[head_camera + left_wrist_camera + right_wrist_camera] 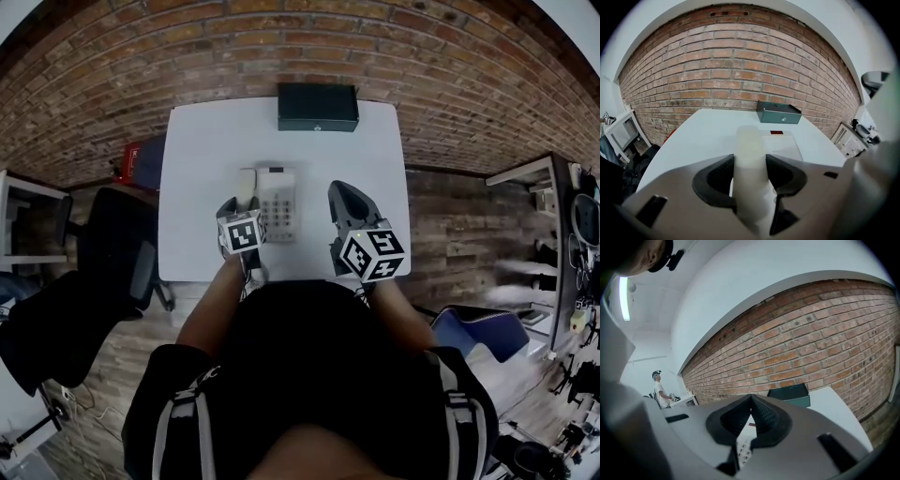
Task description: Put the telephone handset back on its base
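Note:
A cream telephone handset [246, 187] is clamped between the jaws of my left gripper [232, 208]. It lies lengthwise along the left side of the white keypad base [277, 204]; whether it rests on the base I cannot tell. In the left gripper view the handset [750, 159] fills the gap of the left gripper [750, 174], with the base [783, 145] just behind it. My right gripper [345, 192] hovers to the right of the base, jaws shut and empty. In its own view the right gripper [751, 401] has its tips touching, with the keypad [744, 450] below.
The white table [197, 159] carries a dark green metal box [318, 107] at its far edge against the brick wall. A black office chair [112, 258] stands left of the table, a red item [129, 159] is beyond it, and a blue seat [480, 330] sits at the right.

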A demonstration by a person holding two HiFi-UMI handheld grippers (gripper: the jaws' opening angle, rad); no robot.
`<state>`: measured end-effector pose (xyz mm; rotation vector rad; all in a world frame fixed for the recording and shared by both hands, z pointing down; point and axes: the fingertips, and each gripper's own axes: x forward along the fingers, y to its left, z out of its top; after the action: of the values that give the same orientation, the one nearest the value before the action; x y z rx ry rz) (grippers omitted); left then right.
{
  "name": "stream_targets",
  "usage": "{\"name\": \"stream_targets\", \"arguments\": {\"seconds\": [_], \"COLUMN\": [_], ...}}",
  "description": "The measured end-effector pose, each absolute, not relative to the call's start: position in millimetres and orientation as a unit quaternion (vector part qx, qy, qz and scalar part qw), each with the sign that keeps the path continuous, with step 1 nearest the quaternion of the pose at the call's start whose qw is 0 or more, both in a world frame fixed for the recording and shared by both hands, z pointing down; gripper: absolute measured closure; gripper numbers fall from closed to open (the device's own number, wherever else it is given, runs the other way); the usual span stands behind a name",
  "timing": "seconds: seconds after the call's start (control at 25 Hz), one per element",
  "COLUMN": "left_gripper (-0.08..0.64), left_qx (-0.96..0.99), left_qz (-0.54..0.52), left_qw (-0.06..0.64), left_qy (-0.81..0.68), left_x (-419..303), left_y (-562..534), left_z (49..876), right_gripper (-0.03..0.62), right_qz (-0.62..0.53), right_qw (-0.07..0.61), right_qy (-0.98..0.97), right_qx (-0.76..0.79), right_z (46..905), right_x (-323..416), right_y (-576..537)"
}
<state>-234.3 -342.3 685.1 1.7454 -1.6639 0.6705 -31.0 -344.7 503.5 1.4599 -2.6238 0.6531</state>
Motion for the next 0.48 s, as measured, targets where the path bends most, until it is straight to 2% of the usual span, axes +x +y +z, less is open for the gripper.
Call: {"name": "stream_targets", "arguments": {"seconds": [0.48], "left_gripper": [0.347], "left_qx": [0.654], "left_qz": [0.284], "left_qw": [0.299], "left_qy": [-0.635], "left_x": [-232.1], "left_y": [-343.5], "left_z": [697.2], "right_gripper": [0.594], "right_qz": [0.191], "right_qw": [0.047], "right_qy": [-0.852], "right_qx": [0.484], "right_z": [499.7], "right_x": [-29.2], "right_y": [-343.6]}}
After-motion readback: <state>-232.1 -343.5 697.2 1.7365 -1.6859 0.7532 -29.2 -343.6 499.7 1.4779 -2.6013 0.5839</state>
